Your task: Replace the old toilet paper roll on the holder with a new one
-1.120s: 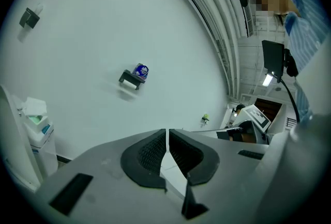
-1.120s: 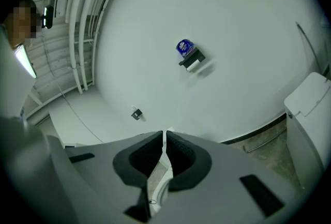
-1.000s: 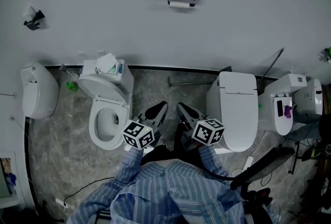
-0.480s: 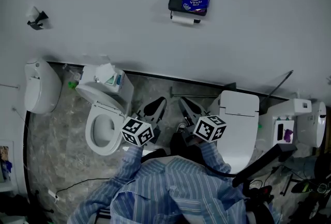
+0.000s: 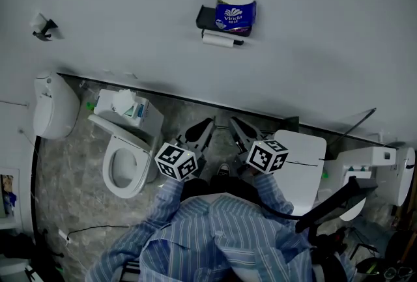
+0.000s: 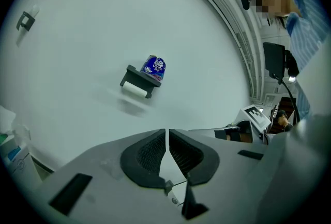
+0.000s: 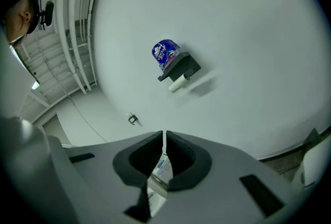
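"Has anything moved?"

"They've stepped nearer the wall (image 5: 117, 0). Holder (image 5: 210, 16) upper centre, old roll (image 5: 217, 40) beneath, wrapped new roll (image 5: 236, 10) on top. Left tongs (image 6: 166, 135) and right tongs (image 7: 164, 140) both closed, empty. Nothing swapped yet."

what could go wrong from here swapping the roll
1. The wrapped new roll sits on top of the holder; tugging the thin old roll underneath could knock it off.
2. An open toilet stands on the floor nearby, so a dropped roll might land in it.
3. The left hand-held gripper and right hand-held gripper are both shut; reaching in closed could just push the roll.
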`<state>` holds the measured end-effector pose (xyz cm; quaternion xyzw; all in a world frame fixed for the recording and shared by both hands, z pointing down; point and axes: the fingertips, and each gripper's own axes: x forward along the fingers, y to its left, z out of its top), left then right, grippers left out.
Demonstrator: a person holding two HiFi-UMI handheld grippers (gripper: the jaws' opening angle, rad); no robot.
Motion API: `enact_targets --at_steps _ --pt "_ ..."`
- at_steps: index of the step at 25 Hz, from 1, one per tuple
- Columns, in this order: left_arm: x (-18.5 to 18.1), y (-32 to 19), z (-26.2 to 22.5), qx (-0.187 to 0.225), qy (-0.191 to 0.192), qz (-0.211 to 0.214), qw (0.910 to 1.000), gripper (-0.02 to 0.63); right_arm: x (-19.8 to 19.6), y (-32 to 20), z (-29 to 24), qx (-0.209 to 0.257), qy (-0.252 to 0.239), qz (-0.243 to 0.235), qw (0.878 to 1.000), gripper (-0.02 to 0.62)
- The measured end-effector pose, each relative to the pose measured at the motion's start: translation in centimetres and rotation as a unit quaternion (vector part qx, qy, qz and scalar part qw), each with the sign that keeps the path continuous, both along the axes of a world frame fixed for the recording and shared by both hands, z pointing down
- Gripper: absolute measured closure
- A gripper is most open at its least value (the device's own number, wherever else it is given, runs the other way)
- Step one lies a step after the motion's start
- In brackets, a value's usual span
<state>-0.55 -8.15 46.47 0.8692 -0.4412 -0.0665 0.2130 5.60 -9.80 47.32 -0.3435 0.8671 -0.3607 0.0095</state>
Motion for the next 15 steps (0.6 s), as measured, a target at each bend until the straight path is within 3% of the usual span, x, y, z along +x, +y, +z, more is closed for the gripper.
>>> enact_targets --at_steps 9,15 --pt "0.7 -3.2 1.0 -0.027 -0.028 0.006 0.9992 0.600 0.0 -3.2 1.3 -0.029 -0.018 -0.023 0.999 0.574" --pt "0.8 -5.0 1.8 -0.040 -0.027 0.032 0.9983 0.600 -0.1 -5.2 2.2 -0.043 -0.018 -0.007 0.999 0.574"
